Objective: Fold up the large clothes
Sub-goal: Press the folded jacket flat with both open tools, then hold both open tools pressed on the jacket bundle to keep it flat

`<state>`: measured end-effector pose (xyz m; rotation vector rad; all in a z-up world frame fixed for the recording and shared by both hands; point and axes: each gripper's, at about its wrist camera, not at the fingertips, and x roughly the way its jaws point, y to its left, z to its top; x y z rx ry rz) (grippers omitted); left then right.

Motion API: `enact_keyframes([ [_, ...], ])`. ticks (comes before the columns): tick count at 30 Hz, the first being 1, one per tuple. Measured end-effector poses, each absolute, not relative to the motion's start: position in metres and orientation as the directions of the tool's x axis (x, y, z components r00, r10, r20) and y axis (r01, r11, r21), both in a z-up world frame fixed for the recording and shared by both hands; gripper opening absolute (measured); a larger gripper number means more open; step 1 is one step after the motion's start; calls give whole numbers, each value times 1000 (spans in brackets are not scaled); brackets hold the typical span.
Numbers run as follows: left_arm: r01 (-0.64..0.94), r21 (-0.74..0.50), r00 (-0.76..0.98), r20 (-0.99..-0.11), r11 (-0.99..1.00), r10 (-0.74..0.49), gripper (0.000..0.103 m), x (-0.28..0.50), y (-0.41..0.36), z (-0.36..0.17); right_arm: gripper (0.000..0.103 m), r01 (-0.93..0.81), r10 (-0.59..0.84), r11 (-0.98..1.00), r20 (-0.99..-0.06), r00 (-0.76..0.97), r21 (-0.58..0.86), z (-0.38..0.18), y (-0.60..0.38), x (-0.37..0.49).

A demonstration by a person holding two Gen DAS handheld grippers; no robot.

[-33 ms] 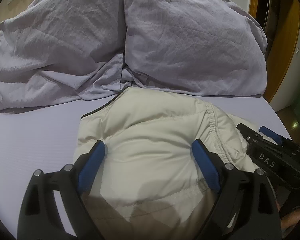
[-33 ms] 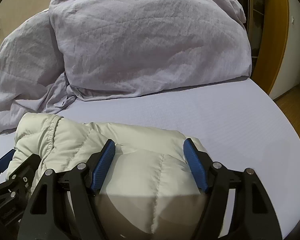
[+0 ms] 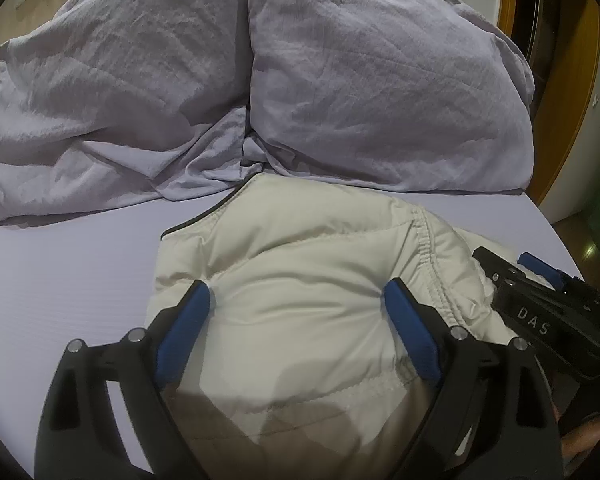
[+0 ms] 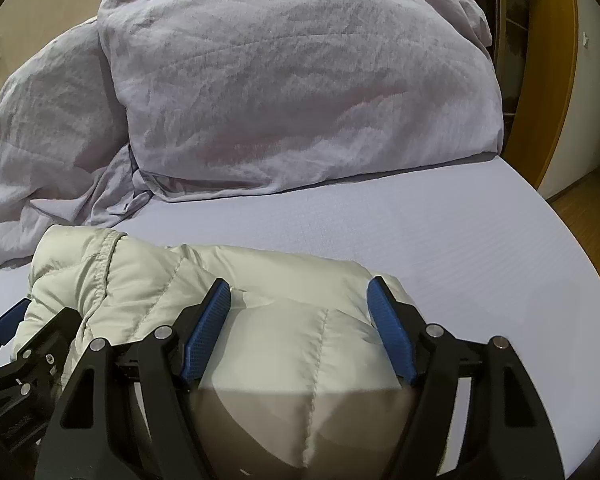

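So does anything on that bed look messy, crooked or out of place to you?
Only the bedding: the lilac duvet is rumpled in a heap against the pillow instead of spread flat. The cream puffer jacket lies bunched on the sheet, with both sets of jaws open around it. No damage or spills show.

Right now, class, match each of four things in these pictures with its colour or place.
Things:
1. puffy quilted jacket
2. crumpled duvet
3. gripper finger pads
4. wooden door frame

Descriptions:
A. blue
B. cream, lying on the bed sheet
C. orange-brown, at the right edge
D. lilac, heaped at the far end

Pairs: 1-B, 2-D, 3-A, 4-C
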<state>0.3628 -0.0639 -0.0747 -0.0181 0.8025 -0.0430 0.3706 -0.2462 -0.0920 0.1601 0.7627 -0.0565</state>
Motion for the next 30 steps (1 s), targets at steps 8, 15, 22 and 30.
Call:
enact_keyframes([
  [8, 35, -41, 696, -716, 999, -54, 90, 363, -65, -79, 74, 113, 4, 986, -692, 721, 124, -97, -246, 373],
  [15, 35, -41, 697, -715, 999, -54, 90, 364, -65, -80, 74, 116, -1, 986, -693, 721, 120, -101, -246, 374],
  [22, 36, -42, 698, -714, 998, -55, 90, 364, -65, -81, 74, 112, 2, 986, -694, 720, 120, -100, -246, 375],
  [30, 35, -42, 698, -714, 998, -55, 91, 364, -65, -81, 75, 118, 4, 985, -700, 715, 126, -104, -247, 377],
])
